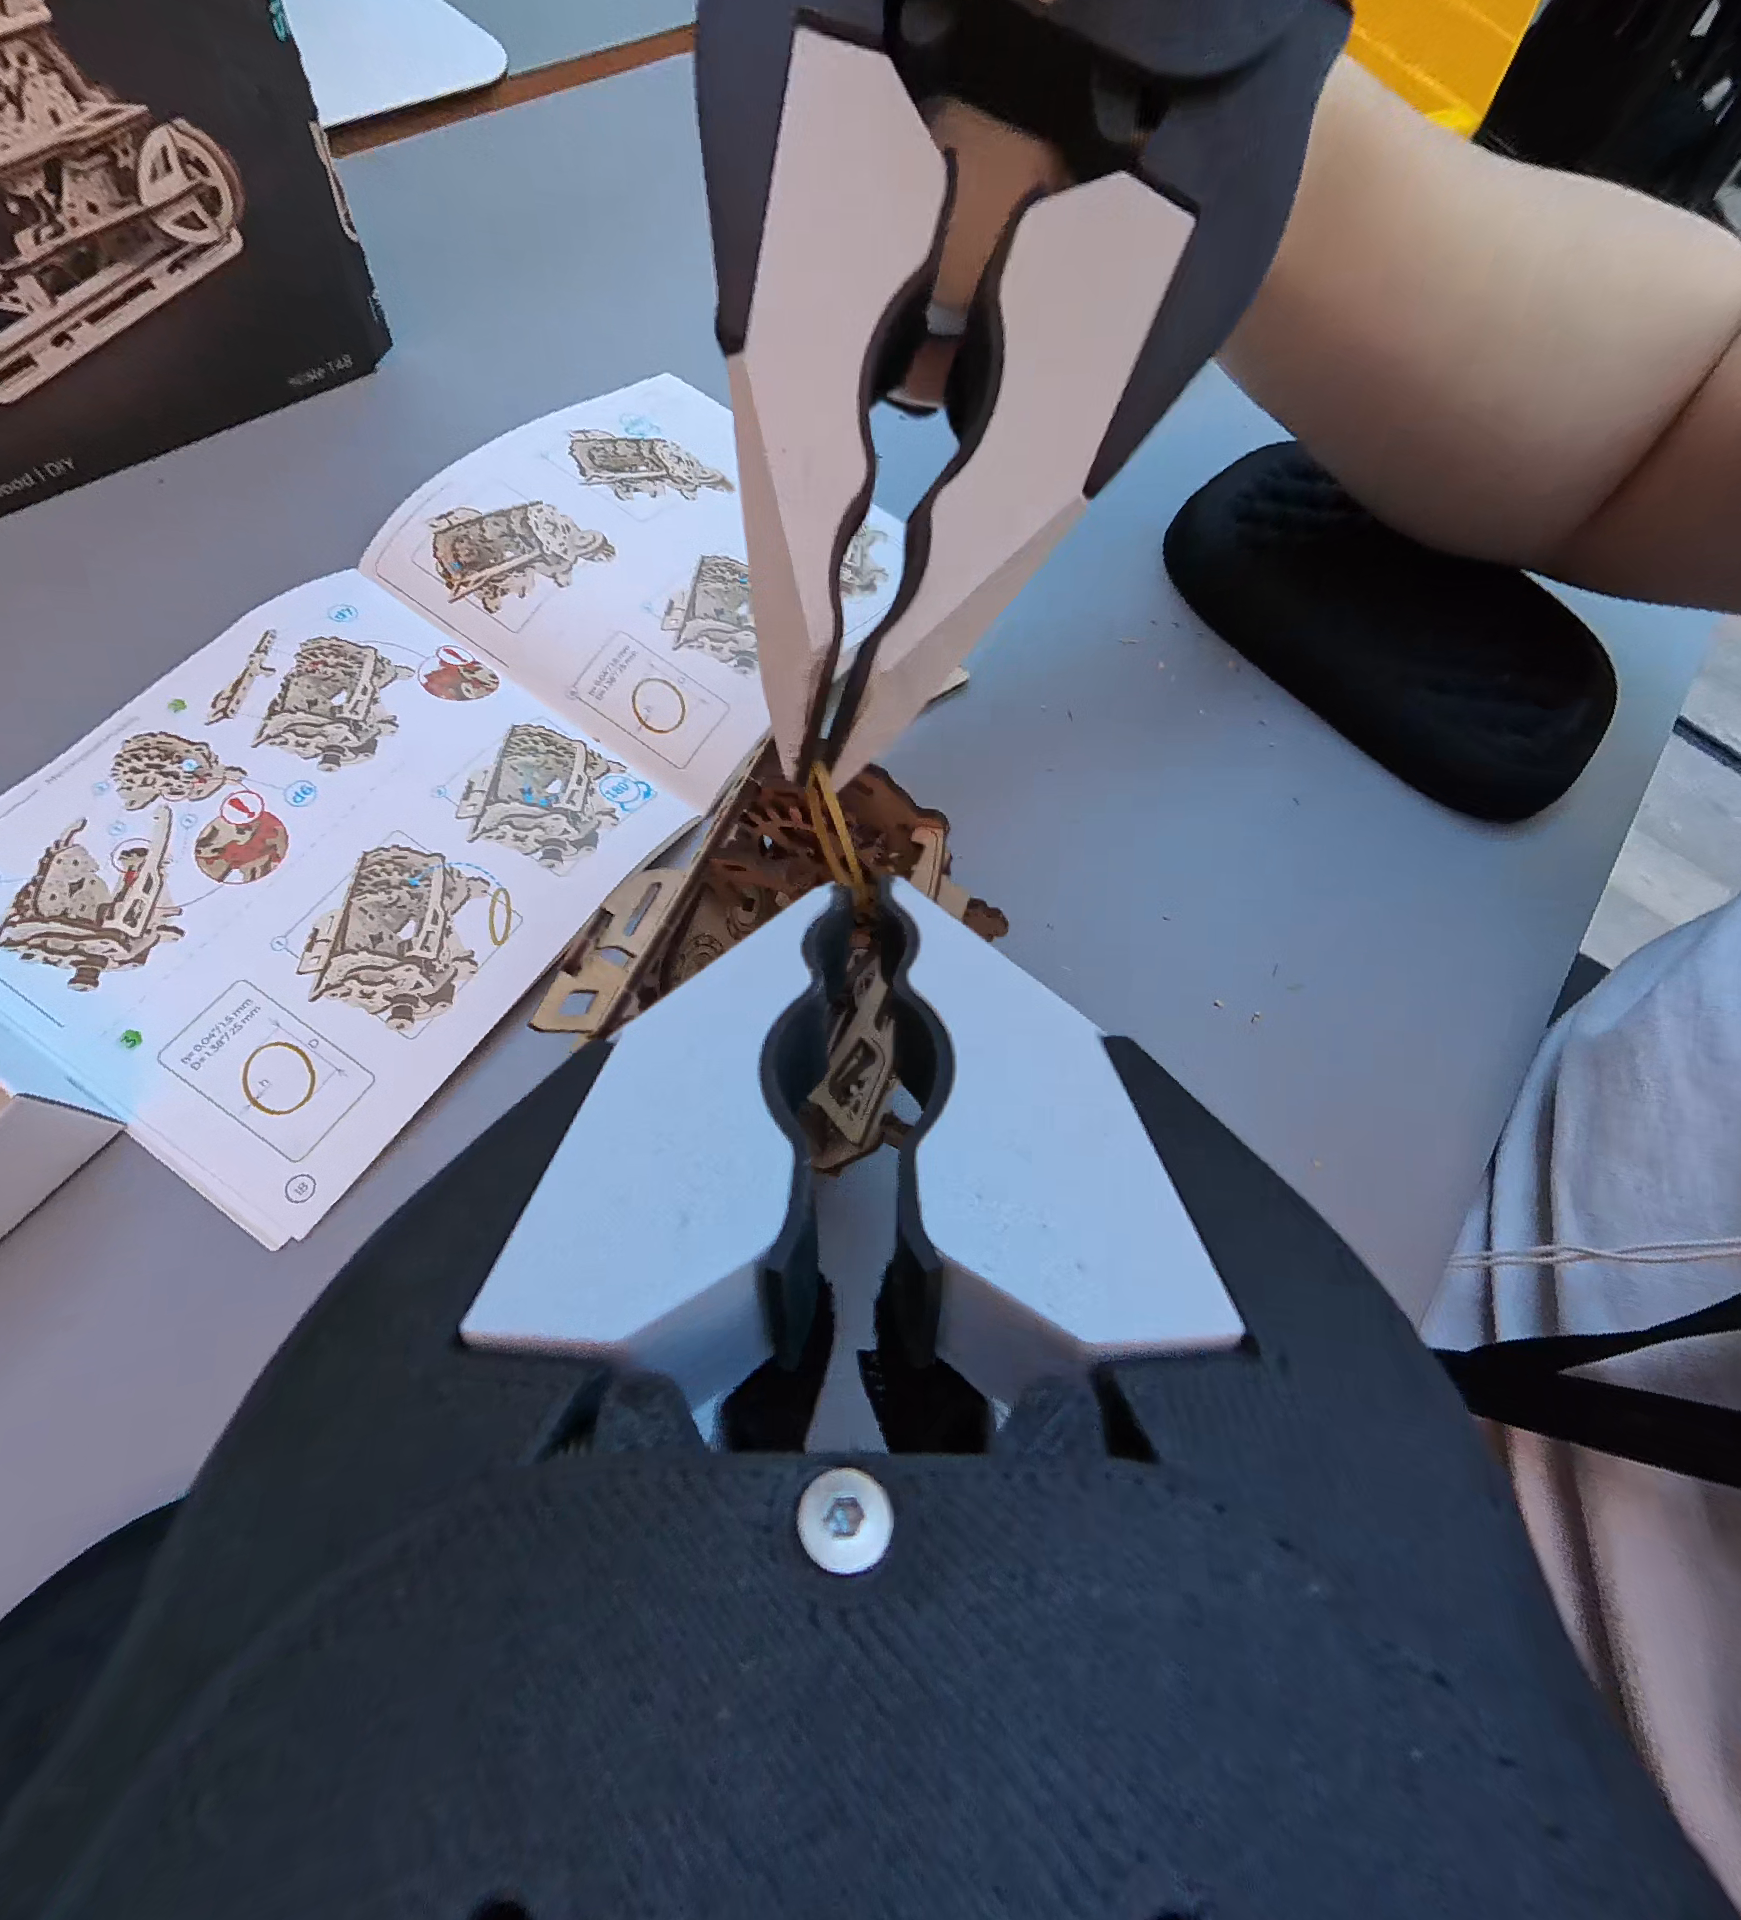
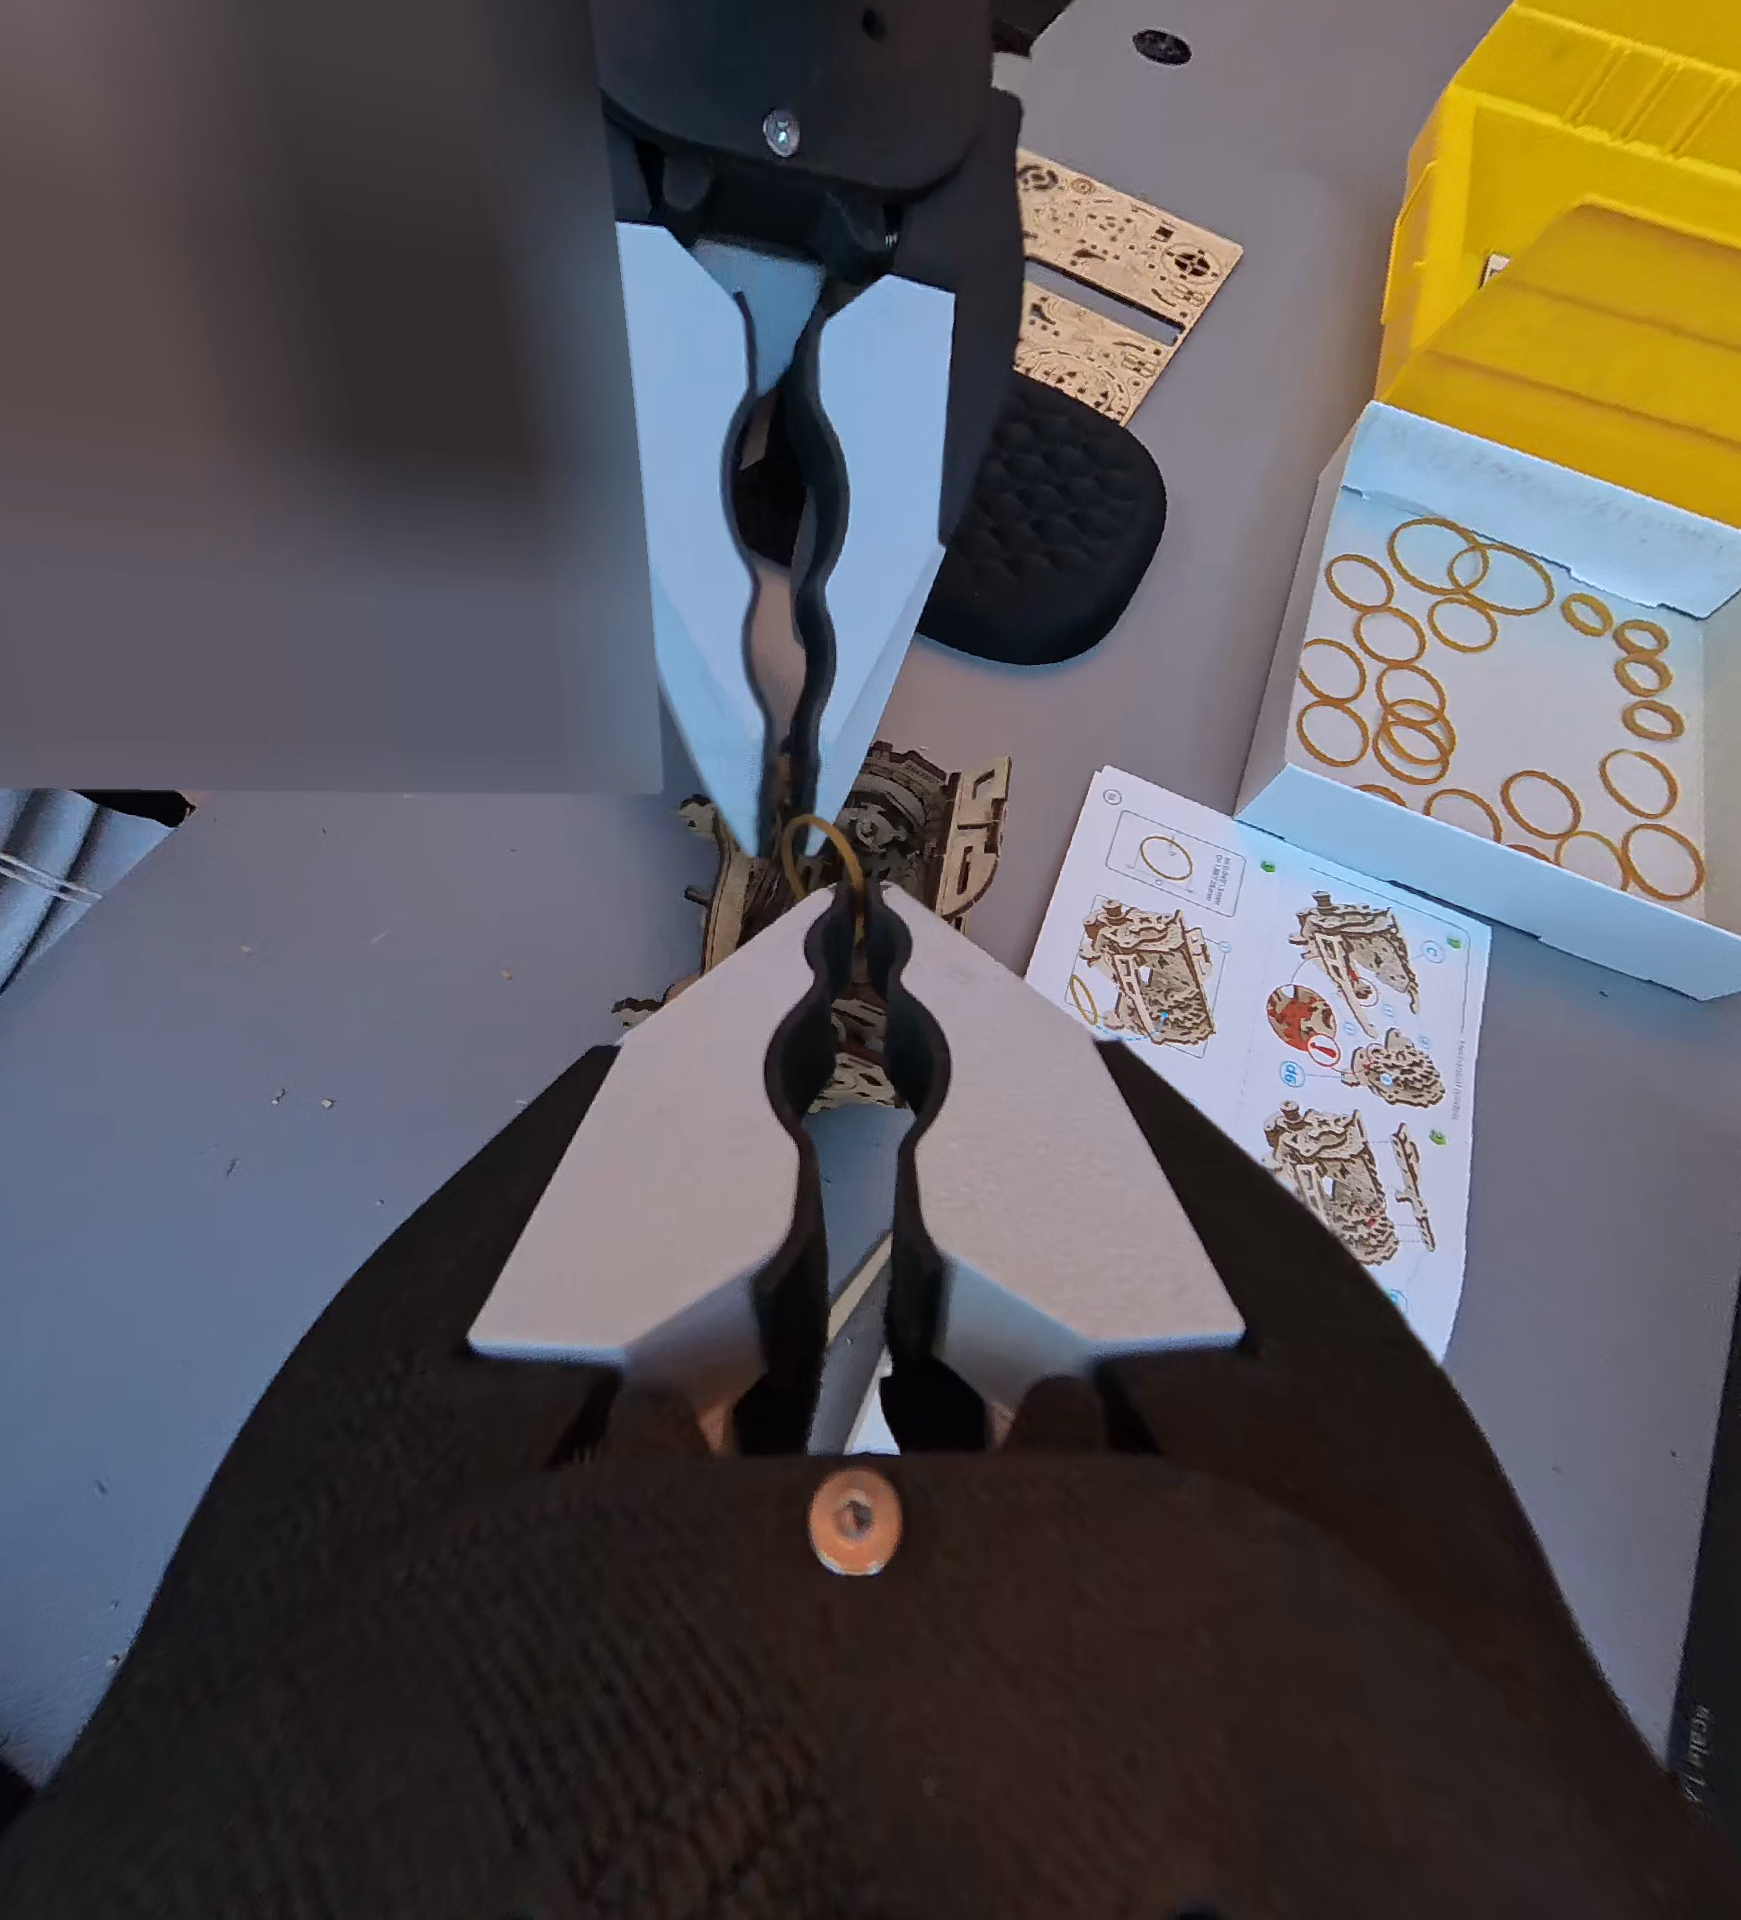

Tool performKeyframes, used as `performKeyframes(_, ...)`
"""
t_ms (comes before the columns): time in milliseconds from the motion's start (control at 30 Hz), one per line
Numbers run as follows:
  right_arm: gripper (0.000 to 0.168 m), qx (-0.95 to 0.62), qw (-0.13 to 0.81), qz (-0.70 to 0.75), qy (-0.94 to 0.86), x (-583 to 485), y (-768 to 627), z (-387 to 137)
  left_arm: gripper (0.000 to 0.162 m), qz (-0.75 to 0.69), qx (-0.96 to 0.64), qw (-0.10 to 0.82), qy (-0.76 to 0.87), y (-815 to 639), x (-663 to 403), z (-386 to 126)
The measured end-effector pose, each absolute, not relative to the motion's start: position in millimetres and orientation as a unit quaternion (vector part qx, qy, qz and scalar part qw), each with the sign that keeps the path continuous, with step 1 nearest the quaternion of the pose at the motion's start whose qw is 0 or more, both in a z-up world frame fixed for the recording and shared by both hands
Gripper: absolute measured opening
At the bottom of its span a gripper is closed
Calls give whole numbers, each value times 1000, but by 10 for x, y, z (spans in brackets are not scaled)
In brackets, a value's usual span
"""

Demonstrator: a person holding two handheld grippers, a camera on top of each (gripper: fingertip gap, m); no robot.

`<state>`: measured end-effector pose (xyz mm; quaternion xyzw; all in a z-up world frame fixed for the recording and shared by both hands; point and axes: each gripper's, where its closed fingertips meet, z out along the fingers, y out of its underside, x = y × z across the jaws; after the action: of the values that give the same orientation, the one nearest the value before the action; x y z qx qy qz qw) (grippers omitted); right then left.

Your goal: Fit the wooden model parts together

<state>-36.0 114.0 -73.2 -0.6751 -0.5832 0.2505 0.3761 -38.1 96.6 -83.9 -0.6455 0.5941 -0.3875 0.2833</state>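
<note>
Plywood model (image 1: 741,914): left wrist view, laser-cut, pale tan faces with dark burnt edges, gears and slotted panels showing; sits on the grey surface (image 1: 1209,935) at the near edge of the open booklet (image 1: 326,831), mostly hidden behind both sets of fingers.
Left hand-held gripper (image 1: 853,904): fingers nearly together, tips pinching one end of the rubber band (image 1: 835,826); a small pale slotted wooden piece (image 1: 855,1070) shows in the gap further back, cannot tell if it is clamped.
Right hand-held gripper (image 1: 816,764): comes in from the top, tips clenched on the other end of the same band, directly above the model.
Band: yellow, pulled into a narrow loop between the two tips.
Box (image 1: 97,239): dark, model picture on it, far left.
Right wrist view, model (image 2: 907,831): dark brown frame, pale fretwork, partly hidden behind both tips.
Band (image 2: 824,847): short arc between the tips.
White tray (image 2: 1676,935): loose yellow bands inside, right of the model.
Parts sheet (image 2: 1105,281): flat, far side.
</note>
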Motion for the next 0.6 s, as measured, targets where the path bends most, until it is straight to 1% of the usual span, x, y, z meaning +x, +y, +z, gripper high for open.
performKeyframes(67, 0, -673, 378, 235, -590, -350, 1153, -736, 14, -373, -644, 297, 598, 975, -399, -870)
performKeyframes(233, 0, -671, 381, 213, -600, -359, 1153, -747, 23, -345, -642, 326, 601, 1001, -404, -894)
performKeyframes(300, 0, -668, 380, 206, -606, -366, 1140, -757, 20, -357, -640, 324, 599, 968, -382, -867)
performKeyframes(400, 0, -662, 379, 199, -614, -373, 1123, -775, 1, -349, -640, 333, 598, 1005, -369, -874)
performKeyframes(600, 0, -649, 365, 182, -642, -361, 1115, -853, 0, -284, -623, 339, 646, 1032, -387, -1001)
